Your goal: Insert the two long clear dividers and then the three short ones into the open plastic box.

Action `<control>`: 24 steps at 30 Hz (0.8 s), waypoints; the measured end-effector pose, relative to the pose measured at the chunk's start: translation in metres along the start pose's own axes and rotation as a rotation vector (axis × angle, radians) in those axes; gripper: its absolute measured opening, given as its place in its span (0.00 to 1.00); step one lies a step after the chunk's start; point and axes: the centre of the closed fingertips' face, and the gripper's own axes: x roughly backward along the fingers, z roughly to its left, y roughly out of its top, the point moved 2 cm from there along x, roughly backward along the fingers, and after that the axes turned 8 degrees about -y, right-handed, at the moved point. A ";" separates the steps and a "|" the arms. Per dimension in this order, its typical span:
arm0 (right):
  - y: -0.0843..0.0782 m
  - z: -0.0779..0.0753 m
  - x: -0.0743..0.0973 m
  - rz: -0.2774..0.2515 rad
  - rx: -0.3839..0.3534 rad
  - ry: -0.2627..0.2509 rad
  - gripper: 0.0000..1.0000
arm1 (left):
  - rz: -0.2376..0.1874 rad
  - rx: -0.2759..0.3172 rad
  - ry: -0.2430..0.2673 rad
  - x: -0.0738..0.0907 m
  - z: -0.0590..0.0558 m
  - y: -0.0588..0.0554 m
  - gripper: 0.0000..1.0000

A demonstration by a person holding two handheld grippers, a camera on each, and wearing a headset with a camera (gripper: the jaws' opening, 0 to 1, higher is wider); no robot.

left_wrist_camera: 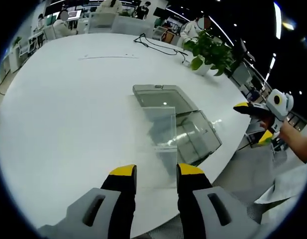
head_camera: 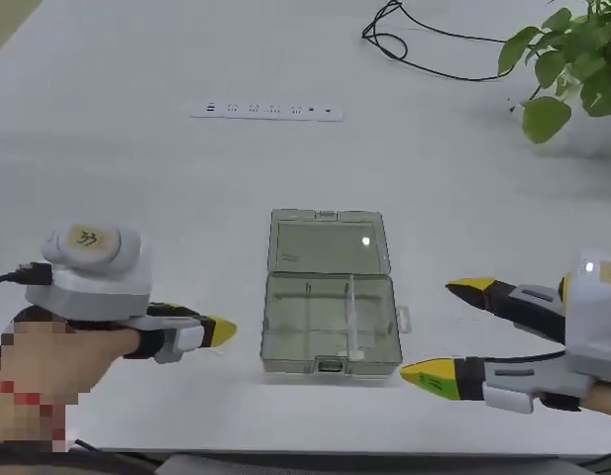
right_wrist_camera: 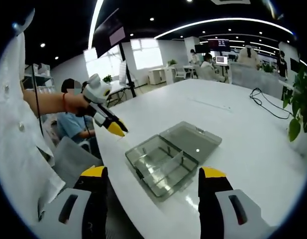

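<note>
The open clear plastic box (head_camera: 285, 327) lies mid-table, its lid (head_camera: 330, 242) folded back flat behind it. One clear divider (head_camera: 351, 315) stands upright inside, running front to back. My left gripper (head_camera: 222, 332) is left of the box, and a clear divider (left_wrist_camera: 160, 129) spans the gap between its jaws (left_wrist_camera: 157, 172), with the box (left_wrist_camera: 198, 139) beyond. My right gripper (head_camera: 449, 332) is open to the right of the box, with nothing between its fingers. From the right gripper view, the box (right_wrist_camera: 163, 164) lies ahead of the open gripper (right_wrist_camera: 155, 174), and the left gripper (right_wrist_camera: 113, 127) is beyond it.
A white power strip (head_camera: 265, 111) lies at the back of the white table. A black cable (head_camera: 414, 54) and a potted plant (head_camera: 567, 59) sit at the back right. The table's front edge runs just below the grippers. People sit at desks in the background.
</note>
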 end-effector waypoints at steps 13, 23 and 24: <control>0.038 0.013 -0.013 -0.059 -0.118 -0.033 0.53 | -0.100 -0.007 -0.148 -0.009 -0.049 0.019 0.30; 0.044 0.030 -0.036 -0.025 -0.208 -0.032 0.31 | -0.135 -0.037 -0.233 -0.018 -0.080 0.029 0.30; 0.043 0.030 -0.038 -0.018 -0.221 -0.040 0.29 | -0.137 -0.041 -0.239 -0.019 -0.081 0.030 0.30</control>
